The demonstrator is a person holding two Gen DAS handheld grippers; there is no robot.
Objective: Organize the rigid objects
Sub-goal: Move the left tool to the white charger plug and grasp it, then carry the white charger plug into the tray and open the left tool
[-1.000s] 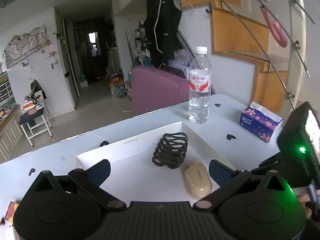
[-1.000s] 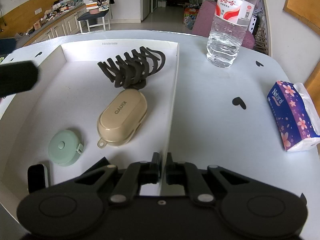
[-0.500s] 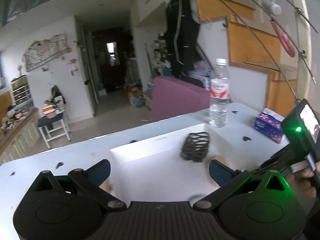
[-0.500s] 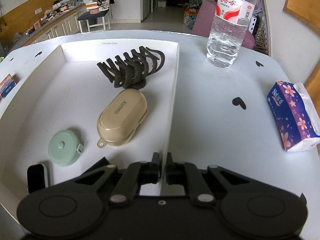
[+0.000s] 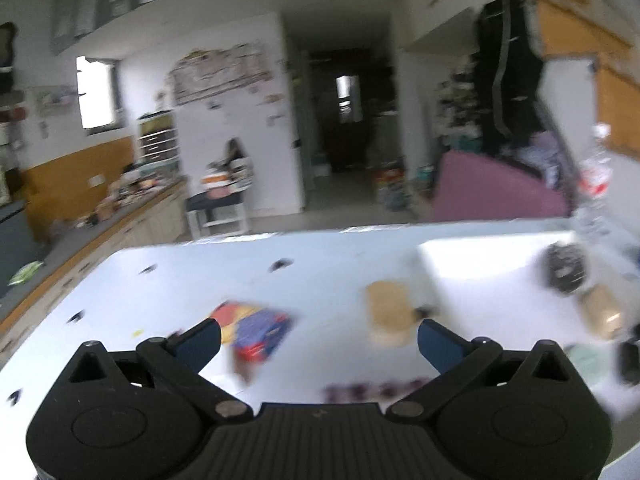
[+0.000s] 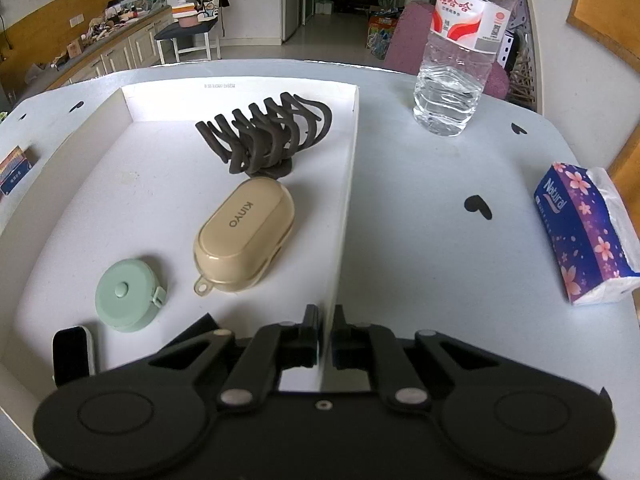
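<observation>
A white tray (image 6: 352,184) holds a dark hair claw (image 6: 266,134), a beige KINYO case (image 6: 244,236), a mint round tape measure (image 6: 128,300) and a small black-and-white item (image 6: 72,354). My right gripper (image 6: 326,336) is shut on the tray's right wall near its front corner. My left gripper (image 5: 318,338) is open and empty, above the table left of the tray (image 5: 480,264). In the blurred left wrist view a colourful small box (image 5: 256,330) and a tan object (image 5: 388,312) lie on the table just beyond the fingers.
A water bottle (image 6: 460,52) stands behind the tray to the right. A tissue pack (image 6: 584,236) lies at the right edge. A small colourful box (image 6: 14,168) lies left of the tray. Blurred dark purple shapes (image 5: 372,390) lie near my left gripper.
My left gripper has swung left, away from over the tray to the table beside it; its view is now motion-blurred. The right gripper has not moved.
</observation>
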